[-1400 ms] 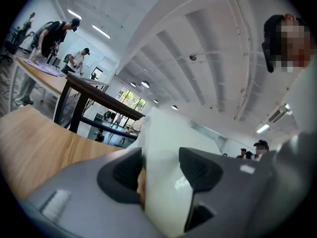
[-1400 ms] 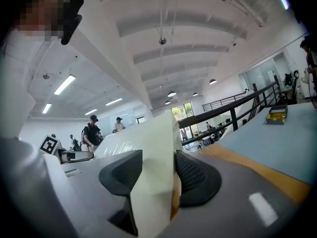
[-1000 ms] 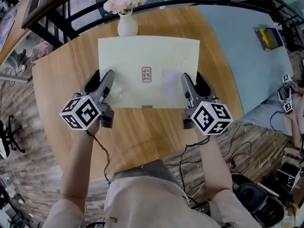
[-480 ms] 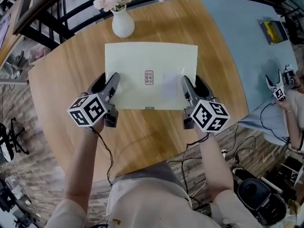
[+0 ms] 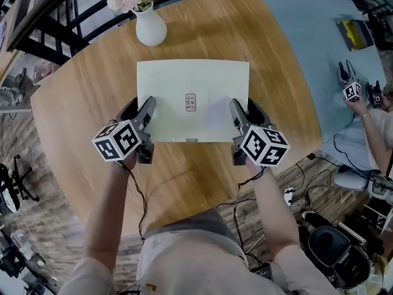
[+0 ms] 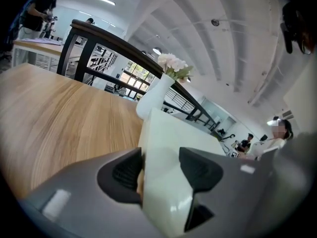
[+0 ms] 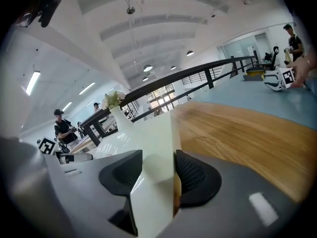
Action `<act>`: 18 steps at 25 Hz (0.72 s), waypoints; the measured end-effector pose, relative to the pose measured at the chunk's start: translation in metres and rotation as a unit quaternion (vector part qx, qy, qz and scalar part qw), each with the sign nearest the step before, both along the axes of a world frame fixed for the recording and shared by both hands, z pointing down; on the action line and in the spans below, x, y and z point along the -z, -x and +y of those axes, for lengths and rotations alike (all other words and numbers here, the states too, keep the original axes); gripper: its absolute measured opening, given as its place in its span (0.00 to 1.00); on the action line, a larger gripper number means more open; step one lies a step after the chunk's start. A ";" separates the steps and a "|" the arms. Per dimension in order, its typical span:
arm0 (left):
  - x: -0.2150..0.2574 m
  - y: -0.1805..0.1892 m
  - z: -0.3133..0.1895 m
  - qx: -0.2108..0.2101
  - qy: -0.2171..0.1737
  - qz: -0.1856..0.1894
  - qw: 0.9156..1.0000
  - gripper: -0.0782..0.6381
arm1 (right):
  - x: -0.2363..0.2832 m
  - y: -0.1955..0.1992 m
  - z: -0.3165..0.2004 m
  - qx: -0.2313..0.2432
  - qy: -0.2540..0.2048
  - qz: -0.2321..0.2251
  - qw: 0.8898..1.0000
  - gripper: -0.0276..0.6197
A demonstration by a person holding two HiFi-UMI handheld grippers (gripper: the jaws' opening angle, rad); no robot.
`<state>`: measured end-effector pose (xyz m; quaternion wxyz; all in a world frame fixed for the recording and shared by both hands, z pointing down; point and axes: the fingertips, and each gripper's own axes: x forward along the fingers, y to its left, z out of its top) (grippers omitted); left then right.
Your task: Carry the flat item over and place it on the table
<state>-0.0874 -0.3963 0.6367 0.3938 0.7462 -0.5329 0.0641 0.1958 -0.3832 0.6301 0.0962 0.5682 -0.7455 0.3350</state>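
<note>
A pale green flat sheet (image 5: 193, 100) with a small red stamp in its middle lies over the round wooden table (image 5: 184, 177). My left gripper (image 5: 146, 112) is shut on its near left edge, and my right gripper (image 5: 237, 114) is shut on its near right edge. In the left gripper view the sheet (image 6: 166, 148) passes between the two dark pads (image 6: 128, 171). The right gripper view shows the sheet (image 7: 153, 148) pinched the same way between the pads (image 7: 190, 175). Whether the sheet touches the tabletop cannot be told.
A white vase with pink flowers (image 5: 149, 26) stands on the table just beyond the sheet's far left corner. A dark railing (image 5: 61, 17) runs behind the table. A pale blue table (image 5: 313, 48) lies to the right, where another person's hand holds a gripper (image 5: 350, 88).
The sheet and both grippers have shifted a little toward the table's middle, and the vase now sits farther up and left in view. The person at the right lifted a gripper higher.
</note>
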 end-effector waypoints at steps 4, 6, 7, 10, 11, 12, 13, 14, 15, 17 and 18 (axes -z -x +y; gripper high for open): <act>-0.011 -0.003 -0.002 -0.003 0.009 -0.013 1.000 0.43 | -0.014 -0.003 0.001 -0.002 0.014 0.003 1.000 0.37; -0.015 -0.003 -0.002 -0.007 0.011 -0.023 1.000 0.43 | -0.020 -0.002 0.002 -0.002 0.020 -0.003 1.000 0.38; -0.016 -0.003 -0.002 -0.009 0.011 -0.026 1.000 0.43 | -0.022 -0.002 0.002 -0.002 0.022 -0.004 1.000 0.38; -0.018 -0.004 -0.006 -0.016 0.013 -0.033 0.999 0.43 | -0.031 -0.001 0.002 0.000 0.029 0.005 1.000 0.39; -0.020 -0.005 -0.007 -0.018 0.016 -0.035 0.999 0.43 | -0.034 -0.001 0.002 -0.001 0.032 0.008 0.999 0.39; -0.021 -0.005 -0.007 -0.019 0.021 -0.038 0.999 0.43 | -0.037 -0.002 0.003 -0.002 0.035 0.010 0.999 0.39; -0.023 -0.005 -0.007 -0.020 0.025 -0.040 0.999 0.43 | -0.039 -0.002 0.004 -0.003 0.036 0.011 0.999 0.39; -0.025 -0.006 -0.007 -0.020 0.030 -0.041 0.998 0.43 | -0.041 -0.002 0.004 -0.004 0.037 0.012 0.999 0.39; -0.026 -0.006 -0.007 -0.020 0.035 -0.041 0.998 0.43 | -0.042 -0.002 0.004 -0.004 0.037 0.013 0.999 0.39; -0.028 -0.005 -0.006 -0.020 0.045 -0.038 0.998 0.43 | -0.045 -0.002 0.004 -0.004 0.037 0.013 0.999 0.40; -0.029 -0.004 -0.005 -0.019 0.050 -0.038 0.998 0.44 | -0.046 -0.002 0.005 -0.004 0.038 0.014 0.999 0.40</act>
